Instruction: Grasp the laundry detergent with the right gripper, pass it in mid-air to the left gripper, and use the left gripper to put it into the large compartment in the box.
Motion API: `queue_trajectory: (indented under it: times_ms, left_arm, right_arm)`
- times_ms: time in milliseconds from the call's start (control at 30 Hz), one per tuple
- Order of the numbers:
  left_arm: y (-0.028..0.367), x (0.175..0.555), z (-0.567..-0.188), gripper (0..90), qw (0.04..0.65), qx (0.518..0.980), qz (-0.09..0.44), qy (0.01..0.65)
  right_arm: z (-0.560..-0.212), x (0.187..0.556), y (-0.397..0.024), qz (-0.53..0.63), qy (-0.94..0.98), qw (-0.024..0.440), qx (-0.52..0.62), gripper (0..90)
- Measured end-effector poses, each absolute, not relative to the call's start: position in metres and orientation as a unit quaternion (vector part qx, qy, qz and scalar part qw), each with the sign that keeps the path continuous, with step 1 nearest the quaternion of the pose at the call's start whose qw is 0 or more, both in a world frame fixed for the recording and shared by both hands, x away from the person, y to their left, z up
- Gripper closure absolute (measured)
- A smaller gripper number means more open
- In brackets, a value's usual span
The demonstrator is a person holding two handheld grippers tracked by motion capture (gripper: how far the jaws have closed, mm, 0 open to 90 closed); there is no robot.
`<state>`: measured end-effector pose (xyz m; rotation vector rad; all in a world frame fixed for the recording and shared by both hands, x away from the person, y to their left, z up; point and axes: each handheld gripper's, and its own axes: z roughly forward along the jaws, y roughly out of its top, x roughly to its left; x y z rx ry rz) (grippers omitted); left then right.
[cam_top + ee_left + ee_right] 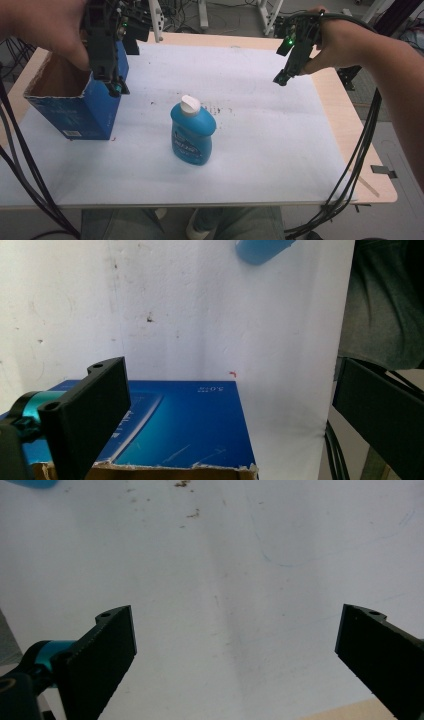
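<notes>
A blue bottle (192, 132) with a white cap stands upright at the middle of the white-covered table (270, 155). An open-topped blue cardboard box (75, 110) stands at the left. My left gripper (116, 89) hangs open over the box's right wall. In the left gripper view my left gripper (230, 405) looks down the box's blue side (190, 425), its jaws wide apart, and the bottle's base (262, 250) shows at the top. My right gripper (281, 79) hovers open above the table's back right. In its own view, my right gripper (235, 650) holds nothing above bare white cover.
Small dark specks (220, 107) dot the cover behind the bottle. A wooden table edge (362, 150) shows at the right. Thick black cables (25, 180) trail off both front corners. The person's legs (200, 222) are under the near edge.
</notes>
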<state>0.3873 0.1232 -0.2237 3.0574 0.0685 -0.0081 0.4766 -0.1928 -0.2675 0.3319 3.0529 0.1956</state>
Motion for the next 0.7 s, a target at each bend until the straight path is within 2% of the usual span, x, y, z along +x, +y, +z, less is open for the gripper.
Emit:
queue_trajectory:
  times_ms: [400, 700]
  left_arm:
    - [0.117, 0.389, -0.228, 1.8, 0.041, 0.999, -0.002, 0.012]
    - [0.117, 0.387, -0.230, 1.8, 0.044, 0.999, 0.000, 0.009]
  right_arm:
    - [-0.271, 0.436, -0.211, 0.126, 0.985, 0.020, 0.118, 2.0]
    - [-0.277, 0.412, -0.222, 0.187, 0.973, 0.033, 0.130, 1.9]
